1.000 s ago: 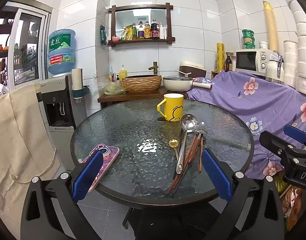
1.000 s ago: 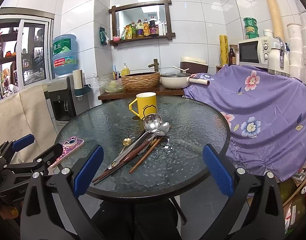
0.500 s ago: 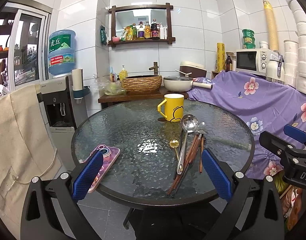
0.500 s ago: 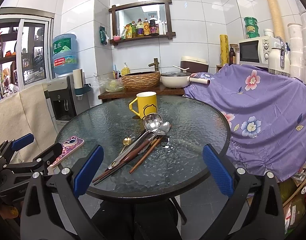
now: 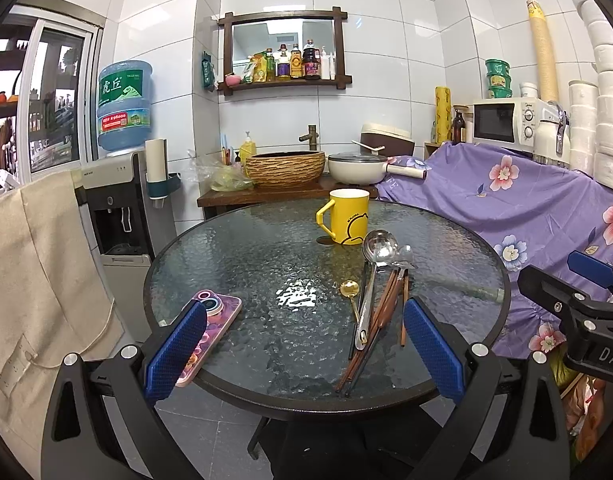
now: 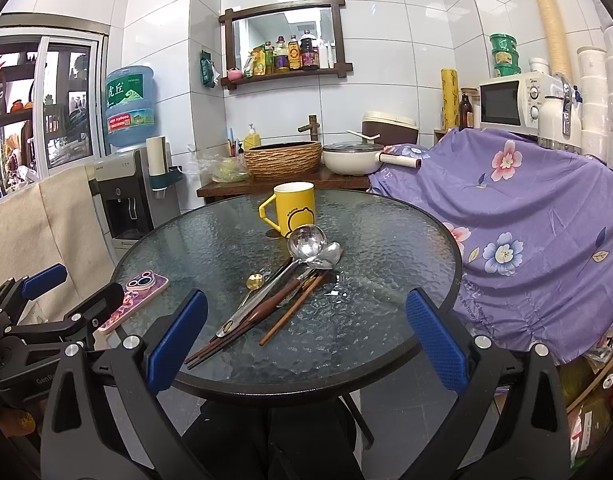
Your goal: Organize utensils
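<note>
I hold both tools short of the near rim of the round glass surface (image 5: 226,240), nothing gripped. My left tool (image 5: 302,344) has its blue pads (image 5: 174,352) wide apart, and my right tool (image 6: 302,340) is spread just as wide and empty.

The utensils lie in one loose heap right of the middle: a steel ladle (image 6: 306,242) with its bowl at the far end, a spoon (image 6: 332,254) just beside it, a small gold spoon (image 6: 255,280) on the left of the heap, and brown chopsticks (image 6: 294,312) crossing under the long handles, their tips pointing toward me. The yellow mug (image 6: 294,212) stands upright just beyond the ladle bowl, and I judge it the likely holder. A phone (image 5: 214,320) lies at the near left, well apart from the heap.

So I take this as the very start: no piece lifted yet. Next I should bring one tool down over the near handle ends, single out one piece, probably the ladle since it rides on top, and close on its handle without dragging the chopsticks along.
</note>
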`<state>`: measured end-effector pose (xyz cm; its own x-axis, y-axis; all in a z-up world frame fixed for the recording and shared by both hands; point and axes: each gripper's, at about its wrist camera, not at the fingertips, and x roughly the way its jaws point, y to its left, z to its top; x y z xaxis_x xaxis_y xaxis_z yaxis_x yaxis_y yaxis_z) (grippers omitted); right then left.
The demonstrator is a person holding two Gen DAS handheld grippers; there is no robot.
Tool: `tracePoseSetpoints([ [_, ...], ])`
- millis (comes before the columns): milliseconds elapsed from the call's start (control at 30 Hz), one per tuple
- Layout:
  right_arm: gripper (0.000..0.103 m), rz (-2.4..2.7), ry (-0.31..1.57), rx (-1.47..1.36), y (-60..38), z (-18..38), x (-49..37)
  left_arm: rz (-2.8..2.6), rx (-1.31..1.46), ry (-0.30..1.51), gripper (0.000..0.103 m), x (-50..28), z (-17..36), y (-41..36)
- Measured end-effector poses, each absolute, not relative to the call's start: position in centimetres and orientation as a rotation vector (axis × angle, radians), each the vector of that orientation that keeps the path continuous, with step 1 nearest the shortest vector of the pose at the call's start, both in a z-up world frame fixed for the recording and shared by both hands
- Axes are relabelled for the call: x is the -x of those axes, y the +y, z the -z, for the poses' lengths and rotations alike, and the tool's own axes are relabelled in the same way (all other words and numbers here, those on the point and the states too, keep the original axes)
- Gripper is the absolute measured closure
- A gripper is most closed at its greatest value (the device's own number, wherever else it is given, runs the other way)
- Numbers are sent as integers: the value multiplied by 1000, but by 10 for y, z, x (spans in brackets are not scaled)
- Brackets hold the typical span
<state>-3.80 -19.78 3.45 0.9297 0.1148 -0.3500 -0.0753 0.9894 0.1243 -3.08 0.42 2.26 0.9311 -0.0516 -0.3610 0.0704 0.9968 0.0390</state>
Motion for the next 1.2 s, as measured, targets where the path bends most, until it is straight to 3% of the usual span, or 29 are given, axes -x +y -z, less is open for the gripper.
tracePoseSetpoints([
  [500,5,-166,461,-77,-197,-26,0,78,-36,436,6,-3,-19,19],
  [867,5,-190,622,-74,-200,-3,-70,171,-104,640,7,-80,17,11],
  [1200,5,-202,693,-99,-196,5,-129,218,-97,690,24,-131,24,4],
])
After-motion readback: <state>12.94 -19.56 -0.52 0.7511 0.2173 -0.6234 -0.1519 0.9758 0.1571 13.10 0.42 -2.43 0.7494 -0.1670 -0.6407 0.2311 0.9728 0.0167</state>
